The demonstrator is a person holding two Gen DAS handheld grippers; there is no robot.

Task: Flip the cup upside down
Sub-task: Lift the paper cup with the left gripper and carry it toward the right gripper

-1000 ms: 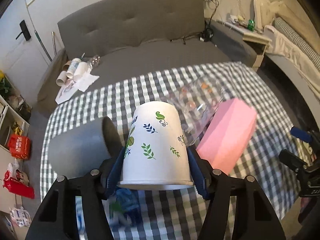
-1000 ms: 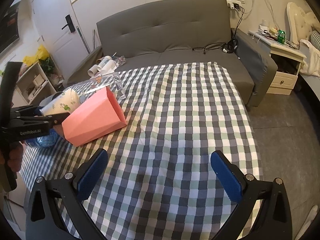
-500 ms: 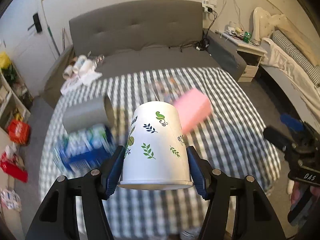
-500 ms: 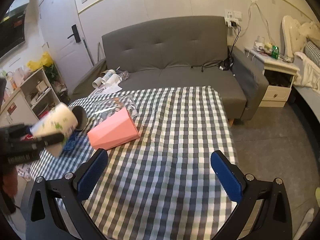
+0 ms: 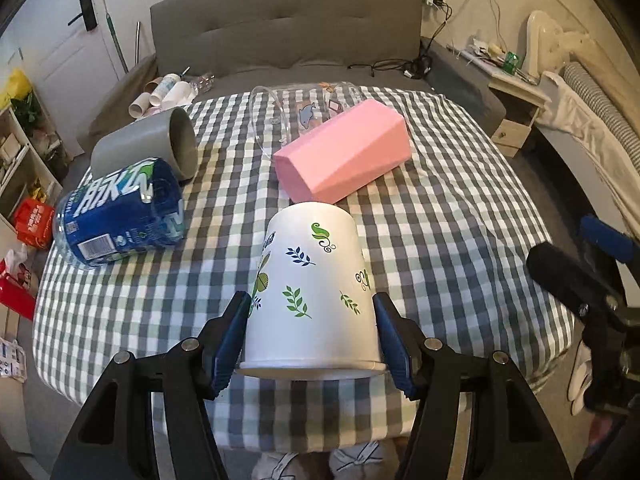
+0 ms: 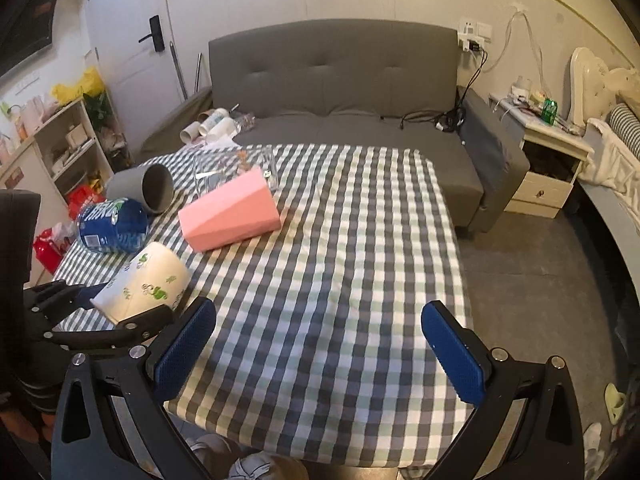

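I have the left gripper (image 5: 310, 338) clamped on one white paper cup (image 5: 312, 292) printed with green and blue leaves; its two blue pads press the cup's sides close to the rim. The cup's rim faces back toward my camera and its closed base points away, toward the far side of the table. From the right wrist view the same cup (image 6: 146, 286) sits at the near left corner of the table, tilted with its base raised, and I cannot tell whether it touches the cloth.

My right gripper (image 6: 318, 344) is spread wide with nothing between its two blue pads, hovering over the near edge of the checked tablecloth (image 5: 460, 216).

I count four other containers lying on their sides on the cloth, all in the far left part: one pink faceted cup (image 5: 348, 160), one clear plastic cup (image 5: 296, 110) just behind it, one grey cup (image 5: 148, 146) with its mouth turned to the right, and one blue-labelled can (image 5: 120, 216) just in front of the grey one. Beyond the table stands one grey sofa (image 6: 340, 80).
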